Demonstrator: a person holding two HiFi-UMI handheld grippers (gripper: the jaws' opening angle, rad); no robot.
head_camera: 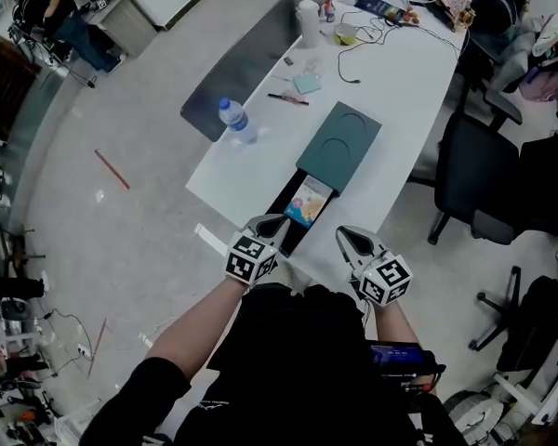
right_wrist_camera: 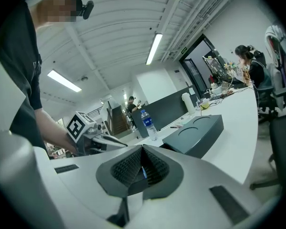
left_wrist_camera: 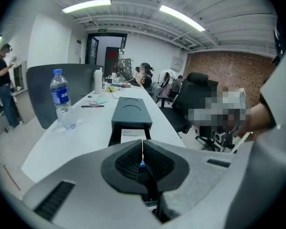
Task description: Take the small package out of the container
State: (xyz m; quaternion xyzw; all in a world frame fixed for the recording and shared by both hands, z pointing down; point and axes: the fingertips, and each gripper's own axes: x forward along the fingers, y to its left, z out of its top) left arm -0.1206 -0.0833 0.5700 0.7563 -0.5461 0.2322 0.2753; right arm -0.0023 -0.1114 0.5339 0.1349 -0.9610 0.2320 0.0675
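A dark green box lies on the white table, its black drawer pulled out toward me. A small package with a colourful print lies flat in the drawer; in the left gripper view the small package shows as white with print. My left gripper is shut and empty at the drawer's near left corner. My right gripper is shut and empty, just right of the drawer at the table's near edge. The left gripper points along the box. The right gripper sees the box from its side.
A water bottle stands left of the box. A pen, a sticky-note pad, a white jug, a cup and cables lie farther along the table. Black office chairs stand to the right.
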